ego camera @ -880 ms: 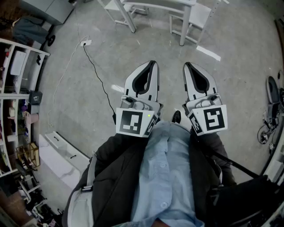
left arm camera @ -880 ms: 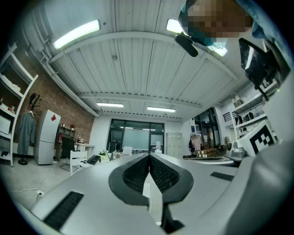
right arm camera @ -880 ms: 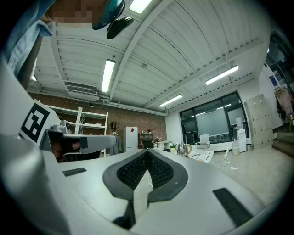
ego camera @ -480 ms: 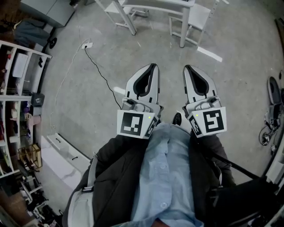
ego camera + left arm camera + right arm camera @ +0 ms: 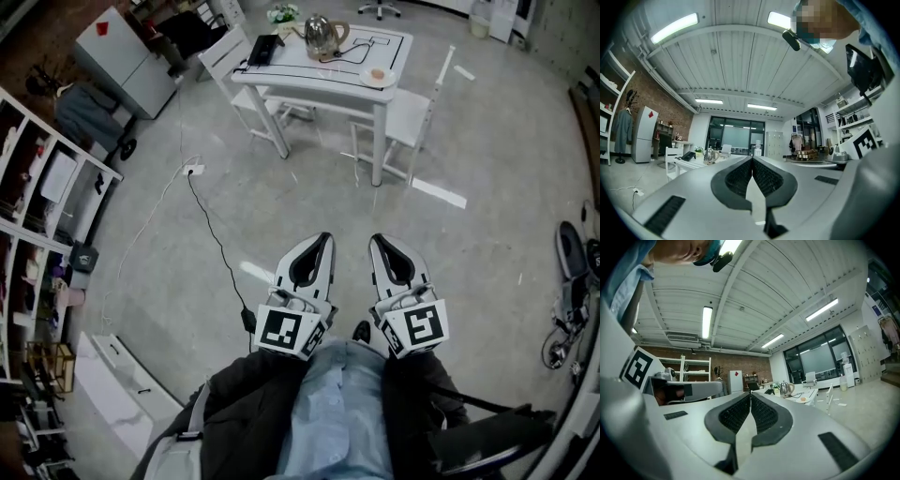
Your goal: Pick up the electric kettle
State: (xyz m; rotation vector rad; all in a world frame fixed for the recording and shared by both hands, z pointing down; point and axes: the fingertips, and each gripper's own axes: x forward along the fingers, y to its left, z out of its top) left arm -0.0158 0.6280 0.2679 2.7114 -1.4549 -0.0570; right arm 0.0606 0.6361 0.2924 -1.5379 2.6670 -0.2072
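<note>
We hold the 2 grippers level and side by side over the grey floor (image 5: 487, 141), close against our blue shirt (image 5: 328, 412). The left gripper (image 5: 325, 236) has its jaws pressed together with nothing between them. The right gripper (image 5: 375, 238) is likewise closed and empty, its ribbed pads meeting. The electric kettle (image 5: 323, 36), of shiny metal, stands upright on the far part of a white table (image 5: 309, 77), well apart from us at the top of the head view. On the same table we see a black device (image 5: 265, 49) to the kettle's left, a small potted plant (image 5: 281, 14) beyond that, and a plate (image 5: 377, 74) with something orange on it near the right edge. There are 2 white chairs: the left chair (image 5: 225, 56) stands at the table's left end, and the right chair (image 5: 410, 114) stands at its near right side, between us and that part of the table. A white strip (image 5: 439, 193) lies on the floor just before the right chair. Left of our path, a power strip (image 5: 193, 170) rests on the floor, and its black cable (image 5: 217, 246) runs down past the left gripper. Further left stand open shelving (image 5: 37, 216) loaded with small items and a tall cabinet (image 5: 117, 52) with a red mark.
</note>
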